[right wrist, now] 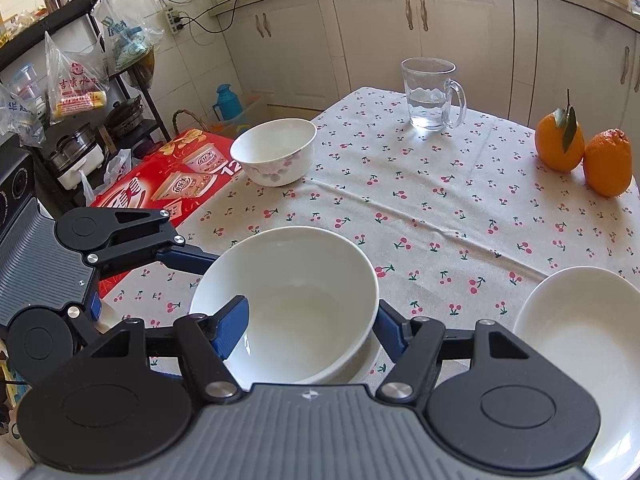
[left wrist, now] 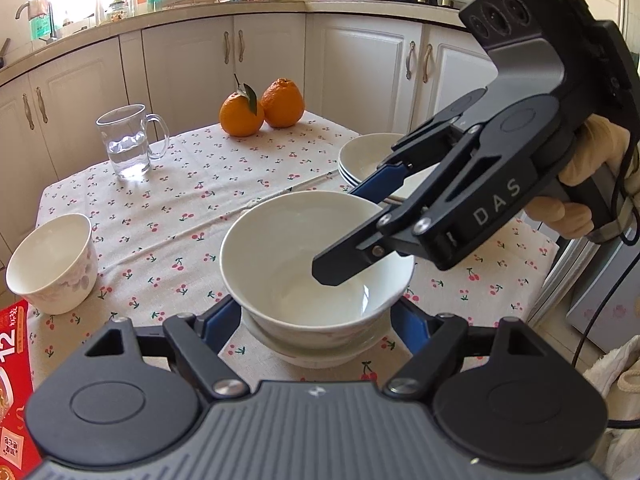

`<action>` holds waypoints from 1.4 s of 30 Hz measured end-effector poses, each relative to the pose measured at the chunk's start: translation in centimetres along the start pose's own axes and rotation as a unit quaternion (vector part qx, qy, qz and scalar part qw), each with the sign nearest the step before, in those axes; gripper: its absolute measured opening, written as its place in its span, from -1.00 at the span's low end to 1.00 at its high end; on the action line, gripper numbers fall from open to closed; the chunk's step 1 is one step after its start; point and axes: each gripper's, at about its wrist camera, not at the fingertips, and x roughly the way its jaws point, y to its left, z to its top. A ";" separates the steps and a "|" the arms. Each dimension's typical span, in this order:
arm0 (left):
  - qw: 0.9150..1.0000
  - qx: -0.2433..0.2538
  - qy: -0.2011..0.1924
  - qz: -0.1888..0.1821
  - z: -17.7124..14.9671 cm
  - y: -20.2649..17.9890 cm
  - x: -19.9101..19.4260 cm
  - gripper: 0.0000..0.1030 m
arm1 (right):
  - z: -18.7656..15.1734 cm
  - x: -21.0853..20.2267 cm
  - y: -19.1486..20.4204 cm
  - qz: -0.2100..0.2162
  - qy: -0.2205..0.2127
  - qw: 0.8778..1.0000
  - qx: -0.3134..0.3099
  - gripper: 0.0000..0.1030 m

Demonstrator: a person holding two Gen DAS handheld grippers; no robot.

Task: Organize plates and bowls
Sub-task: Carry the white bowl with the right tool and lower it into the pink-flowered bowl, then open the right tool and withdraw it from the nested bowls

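A white bowl (left wrist: 316, 264) sits nested in another white bowl (left wrist: 320, 350) on the cherry-print tablecloth; it also shows in the right wrist view (right wrist: 292, 300). My left gripper (left wrist: 318, 316) is open, a blue finger on each side of the stack near its base. My right gripper (right wrist: 308, 324) is open and straddles the top bowl's wall, one finger (right wrist: 232, 320) inside, one outside; in the left wrist view (left wrist: 356, 232) it reaches in from the right. A floral bowl (left wrist: 54, 264) stands at the left, also seen in the right wrist view (right wrist: 276, 150). Stacked white plates (left wrist: 364, 158) lie behind; they also show in the right wrist view (right wrist: 584, 340).
A glass mug (left wrist: 128, 142) of water and two oranges (left wrist: 262, 108) stand at the table's far side. A red carton (left wrist: 12, 384) lies off the table's left edge. White cabinets (left wrist: 256, 64) stand behind the table.
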 end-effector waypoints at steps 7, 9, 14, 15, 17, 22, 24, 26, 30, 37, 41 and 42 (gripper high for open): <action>1.000 -0.001 0.002 -0.001 0.1 0.0 0.2 0.58 | -0.1 0.3 -0.1 -0.002 0.002 1.000 0.000 0.42; 1.000 0.000 0.002 -0.001 0.1 0.0 0.2 0.58 | -0.2 0.5 -0.1 -0.003 0.004 1.000 0.000 0.41; 1.000 -0.003 0.003 -0.004 0.0 0.2 0.4 0.58 | -0.2 0.8 0.0 -0.008 0.007 1.000 -0.005 0.42; 1.000 -0.003 0.003 -0.004 0.0 0.2 0.4 0.58 | -0.2 0.8 0.0 -0.008 0.008 1.000 -0.005 0.42; 1.000 -0.002 0.002 -0.003 -0.1 0.2 0.5 0.59 | -0.3 0.9 0.0 -0.008 0.008 1.000 -0.005 0.43; 1.000 -0.003 0.005 -0.004 -0.1 0.3 0.6 0.61 | -0.4 0.9 0.1 -0.010 0.008 1.000 -0.009 0.45; 1.000 -0.001 0.006 -0.004 -0.1 0.2 0.6 0.61 | -0.4 0.9 0.2 -0.011 0.008 1.000 -0.010 0.48; 1.000 0.001 0.002 -0.002 -0.2 0.2 0.4 0.65 | -0.5 0.9 0.3 -0.015 0.008 1.000 -0.012 0.61; 1.000 0.000 -0.006 -0.003 -0.1 0.4 -0.2 0.70 | -0.6 0.8 0.6 -0.015 0.005 1.000 -0.020 0.73; 1.000 -0.008 -0.004 0.004 -1.0 0.8 -1.5 0.71 | -1.6 0.2 1.5 -0.043 -0.002 0.998 -0.045 0.88; 1.000 -0.017 -0.004 0.010 -1.7 1.3 -2.1 0.72 | -2.1 0.0 1.4 -0.051 -0.005 0.998 -0.038 0.90; 1.000 -0.020 -0.005 0.011 -1.8 1.4 -2.3 0.72 | -2.2 0.0 1.3 -0.051 -0.005 0.998 -0.036 0.90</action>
